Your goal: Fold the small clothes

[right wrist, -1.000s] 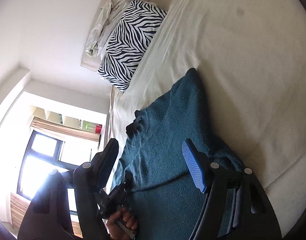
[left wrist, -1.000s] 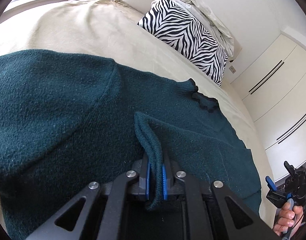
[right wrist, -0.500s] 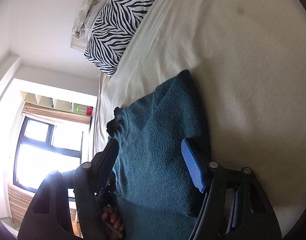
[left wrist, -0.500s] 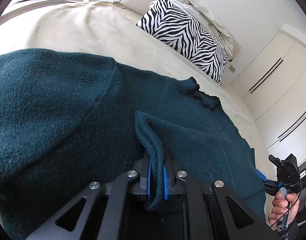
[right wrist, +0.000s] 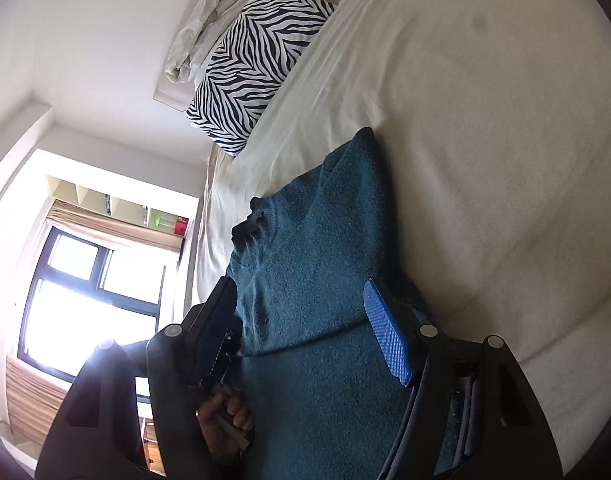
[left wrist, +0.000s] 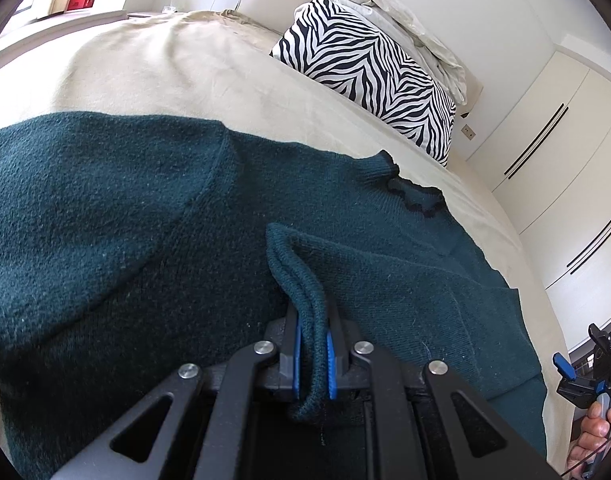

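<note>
Left tool still pinches the teal sweater's cuff; right tool, open and empty, has swung back over it, fold still pending.

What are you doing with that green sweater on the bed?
A person is folding the green sweater on the bed. The left gripper is shut on a folded edge of it. The right gripper is open above the sweater, holding nothing. A zebra pillow sits at the head of the bed.

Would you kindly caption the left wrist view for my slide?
Left gripper shut on a sweater edge, on a bed.
</note>
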Demonstrator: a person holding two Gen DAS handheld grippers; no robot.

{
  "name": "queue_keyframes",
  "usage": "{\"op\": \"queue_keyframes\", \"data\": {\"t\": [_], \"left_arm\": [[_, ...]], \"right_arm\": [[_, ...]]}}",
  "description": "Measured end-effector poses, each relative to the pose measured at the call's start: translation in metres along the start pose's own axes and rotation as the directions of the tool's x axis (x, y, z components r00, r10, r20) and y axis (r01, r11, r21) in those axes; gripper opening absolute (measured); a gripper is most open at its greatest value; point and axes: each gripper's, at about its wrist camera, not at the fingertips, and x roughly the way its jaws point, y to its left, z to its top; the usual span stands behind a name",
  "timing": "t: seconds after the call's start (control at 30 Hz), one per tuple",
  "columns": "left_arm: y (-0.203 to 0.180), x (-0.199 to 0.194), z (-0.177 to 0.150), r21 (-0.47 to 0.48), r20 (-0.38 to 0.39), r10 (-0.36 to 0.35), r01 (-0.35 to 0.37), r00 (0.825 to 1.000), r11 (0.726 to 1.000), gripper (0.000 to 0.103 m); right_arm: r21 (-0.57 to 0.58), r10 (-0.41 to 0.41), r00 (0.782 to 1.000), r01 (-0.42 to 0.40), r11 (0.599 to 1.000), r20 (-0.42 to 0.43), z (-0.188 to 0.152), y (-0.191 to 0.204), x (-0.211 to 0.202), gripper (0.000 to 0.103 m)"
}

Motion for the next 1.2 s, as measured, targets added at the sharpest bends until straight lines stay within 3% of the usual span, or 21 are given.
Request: {"op": "queue_keyframes", "data": {"t": [0.13,0.27,0.33,0.53,0.7,0.83,0.87,0.9,0.93,0.97,1.0,1.03,1.1,1.13,1.2], "left_arm": [[0.0,0.0,0.0,0.001,0.0,0.0,0.0,1.0,1.0,0.014],[-0.001,0.0,0.0,0.002,0.001,0.001,-0.001,1.0,1.0,0.014],[0.0,0.0,0.0,0.001,0.001,0.0,0.0,1.0,1.0,0.014],[-0.001,0.0,0.0,0.001,0.002,-0.001,0.001,1.0,1.0,0.014],[0.0,-0.001,0.001,-0.003,0.002,-0.006,0.006,1.0,1.0,0.014],[0.011,-0.013,0.005,-0.07,-0.013,-0.076,0.075,0.997,0.995,0.016],[0.012,-0.021,0.005,-0.083,-0.017,-0.072,0.071,0.997,0.994,0.025],[0.012,-0.034,0.003,-0.092,-0.007,-0.065,0.064,0.998,0.994,0.044],[0.013,-0.052,0.001,-0.102,0.018,-0.059,0.061,0.998,0.993,0.056],[0.016,-0.073,-0.002,-0.117,0.057,-0.051,0.057,0.997,0.992,0.08],[0.021,-0.096,-0.005,-0.141,0.108,-0.037,0.052,0.993,0.989,0.094],[0.03,-0.119,-0.008,-0.171,0.161,-0.026,0.053,0.987,0.984,0.097],[0.056,-0.158,-0.013,-0.247,0.222,-0.014,0.07,0.975,0.966,0.098],[0.075,-0.173,-0.015,-0.303,0.231,-0.002,0.074,0.973,0.95,0.098],[0.12,-0.199,-0.022,-0.447,0.255,0.014,0.105,0.967,0.888,0.097]], "right_arm": [[-0.03,-0.013,0.999,0.012,0.999,-0.046,0.0,0.015,0.034,0.066],[0.011,-0.093,0.993,0.094,0.996,-0.072,-0.007,-0.015,0.062,0.062],[-0.02,-0.069,0.997,0.069,0.997,-0.035,-0.014,-0.014,0.056,0.062],[-0.096,-0.159,0.986,0.163,0.982,0.047,-0.035,0.013,0.021,0.064],[-0.208,-0.236,0.958,0.267,0.941,0.164,-0.074,0.043,-0.013,0.064],[-0.284,-0.281,0.928,0.345,0.894,0.244,-0.109,0.07,-0.035,0.065],[-0.313,-0.297,0.913,0.38,0.871,0.28,-0.117,0.079,-0.04,0.066],[-0.343,-0.309,0.895,0.415,0.843,0.323,-0.126,0.089,-0.046,0.066],[-0.372,-0.314,0.873,0.451,0.811,0.374,-0.133,0.099,-0.052,0.07],[-0.396,-0.312,0.847,0.488,0.778,0.43,-0.141,0.11,-0.059,0.08],[-0.412,-0.302,0.819,0.521,0.748,0.487,-0.147,0.12,-0.065,0.086],[-0.423,-0.283,0.792,0.548,0.722,0.541,-0.154,0.129,-0.07,0.099],[-0.438,-0.238,0.748,0.582,0.685,0.62,-0.164,0.146,-0.08,0.103],[-0.458,-0.223,0.751,0.579,0.674,0.621,-0.168,0.153,-0.08,0.103],[-0.506,-0.205,0.786,0.549,0.665,0.583,-0.172,0.166,-0.079,0.103]]}}
